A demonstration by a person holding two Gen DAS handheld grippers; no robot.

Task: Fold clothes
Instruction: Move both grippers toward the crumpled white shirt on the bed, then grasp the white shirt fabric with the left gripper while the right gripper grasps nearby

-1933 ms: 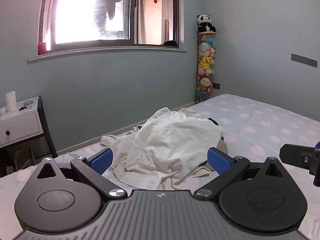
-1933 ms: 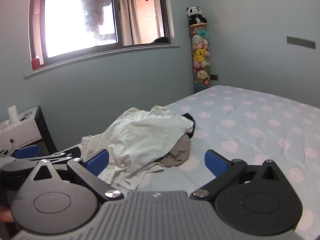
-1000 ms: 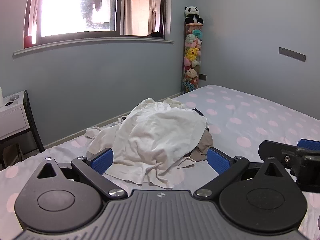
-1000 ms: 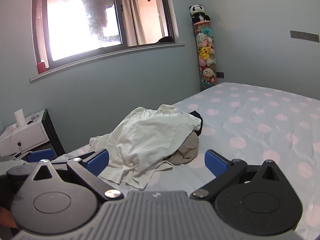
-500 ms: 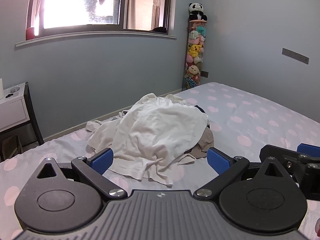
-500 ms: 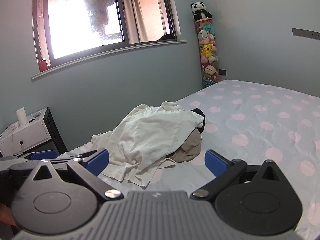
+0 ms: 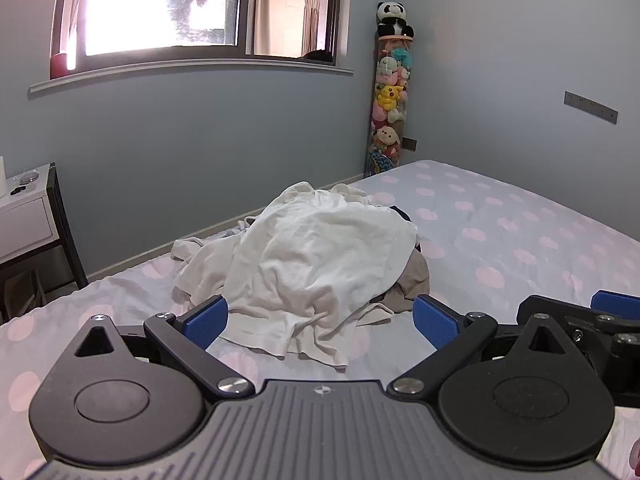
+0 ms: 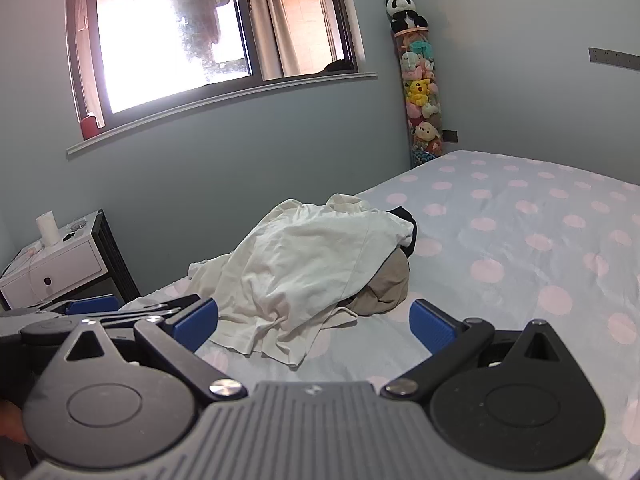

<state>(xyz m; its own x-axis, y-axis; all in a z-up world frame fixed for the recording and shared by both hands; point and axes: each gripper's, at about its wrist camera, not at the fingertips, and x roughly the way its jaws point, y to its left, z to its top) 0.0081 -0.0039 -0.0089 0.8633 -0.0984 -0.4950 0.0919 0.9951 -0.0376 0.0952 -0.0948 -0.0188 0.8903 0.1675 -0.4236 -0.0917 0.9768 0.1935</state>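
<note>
Pile of clothes on bed, ahead of left gripper and right gripper, both spread wide, holding nothing

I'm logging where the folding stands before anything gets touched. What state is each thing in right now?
Left claw: open, empty, short of the pile.
Right claw: open, empty.
White garment: crumpled, unfolded, topmost on the pile.
Beige garment: bunched, partly buried beneath it.
Dark garment: mostly hidden.
Nightstand drawer: closed.

white shirt hides most of tan garment | black garment mostly hidden | nightstand cut off
</note>
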